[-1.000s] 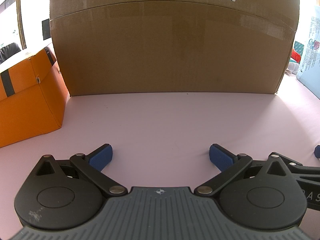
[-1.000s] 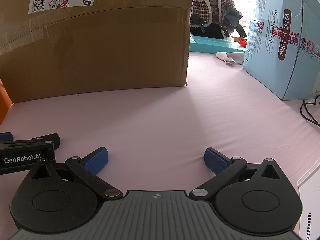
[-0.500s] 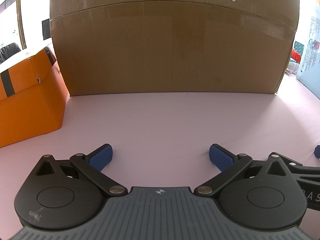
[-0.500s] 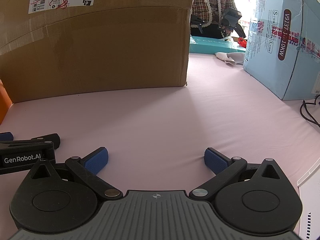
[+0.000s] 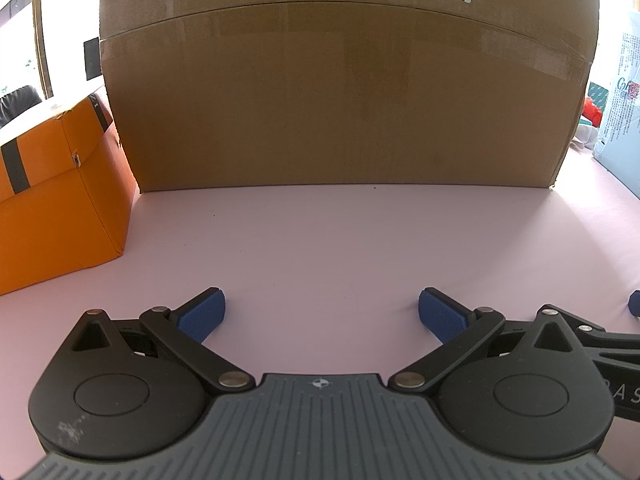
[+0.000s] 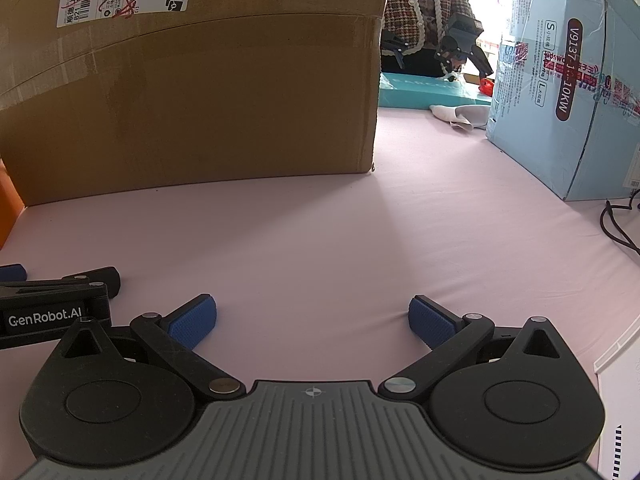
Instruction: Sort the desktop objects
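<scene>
My left gripper (image 5: 321,312) rests low over the pink tabletop (image 5: 340,240), open, with nothing between its blue pads. My right gripper (image 6: 312,320) sits just to its right, also open and holding nothing. In the right wrist view the left gripper (image 6: 56,300) shows at the left edge. A large brown cardboard box (image 5: 344,92) stands straight ahead of both grippers; the same cardboard box (image 6: 192,92) fills the upper left of the right wrist view. An orange box (image 5: 56,200) stands to the left, against the cardboard box. No small desktop object lies between the fingers.
A light blue carton (image 6: 568,88) stands at the right, with a black cable (image 6: 618,224) beside it. A white object's corner (image 6: 616,392) lies at the near right. Behind, a teal flat box (image 6: 428,90), a white cloth (image 6: 460,114), and a person in a checked jacket (image 6: 424,0) holding another gripper.
Neither gripper has moved. The person's gripper in the background has shifted slightly.
</scene>
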